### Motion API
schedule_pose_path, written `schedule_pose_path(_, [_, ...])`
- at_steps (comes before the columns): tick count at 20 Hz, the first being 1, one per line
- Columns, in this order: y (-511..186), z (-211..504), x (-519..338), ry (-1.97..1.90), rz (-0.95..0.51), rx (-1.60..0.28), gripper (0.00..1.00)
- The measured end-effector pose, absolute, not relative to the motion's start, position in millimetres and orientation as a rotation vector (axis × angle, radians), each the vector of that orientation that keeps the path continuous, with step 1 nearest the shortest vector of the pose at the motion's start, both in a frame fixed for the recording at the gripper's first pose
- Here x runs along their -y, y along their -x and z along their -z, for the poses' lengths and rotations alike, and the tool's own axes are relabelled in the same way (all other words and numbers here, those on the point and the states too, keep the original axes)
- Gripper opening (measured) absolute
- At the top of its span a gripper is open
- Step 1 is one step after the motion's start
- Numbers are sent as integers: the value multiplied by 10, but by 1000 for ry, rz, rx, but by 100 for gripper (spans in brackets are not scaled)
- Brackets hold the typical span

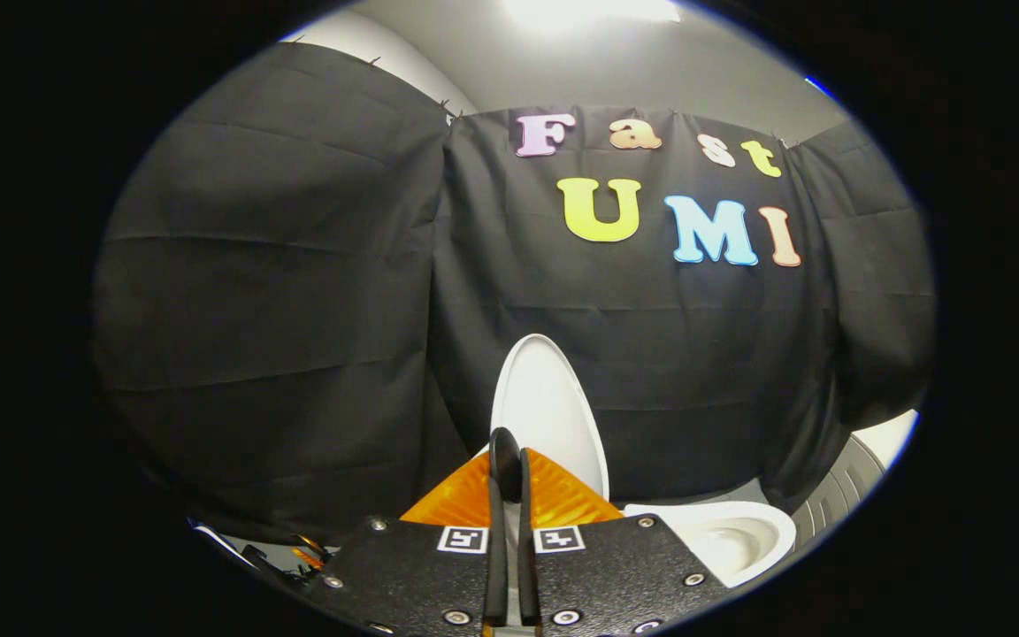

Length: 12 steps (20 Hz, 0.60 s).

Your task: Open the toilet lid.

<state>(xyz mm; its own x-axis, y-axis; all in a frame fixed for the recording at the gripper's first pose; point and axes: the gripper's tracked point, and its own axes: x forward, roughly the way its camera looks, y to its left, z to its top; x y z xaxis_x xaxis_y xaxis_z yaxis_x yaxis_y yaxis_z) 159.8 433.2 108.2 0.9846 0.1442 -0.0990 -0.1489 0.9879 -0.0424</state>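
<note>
- To the left hangs the booth's black cloth wall (279,292), creased in horizontal folds and pinned along its upper edge, with a pale wall and a bright ceiling light (589,9) above it.
- Low on the left, beside the gripper's black body, a small cluster of dark and orange parts (302,553) sits near the floor — too small and too dim to tell what they are.
- The gripper (507,460) sits in the lower middle: a black speckled plate with screws and two square marker tags, and two orange wedge-shaped fingers (456,500) ahead of it.
- The fingers stand close together, their black inner pads nearly meeting at the tips with only a thin slit between them; whether they pinch the lid's edge cannot be told.
- The toilet lid (545,407) is raised, standing upright just beyond the fingertips — a white oval seen nearly edge-on, leaning back against the black cloth; its lower part is hidden behind the fingers.
- To the right of the gripper lies the toilet bowl (731,535), white, with its rim and seat uncovered and the inside open to view.
- Further right, past the bowl, a grey ribbed surface (841,491) curves away beneath the cloth's hem.
</note>
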Motion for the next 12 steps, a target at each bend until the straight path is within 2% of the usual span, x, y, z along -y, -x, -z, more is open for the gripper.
schedule_pose_path(3, [-1589, -1063, -4385, 49, -169, -85, 9])
schedule_pose_path(4, [-1585, -1079, -4388, 51, -173, -76, 14])
schedule_pose_path(7, [-1559, -1102, -4415, 60, -186, -51, 19])
schedule_pose_path(12, [-1550, -1020, -4307, 29, -199, -80, 73])
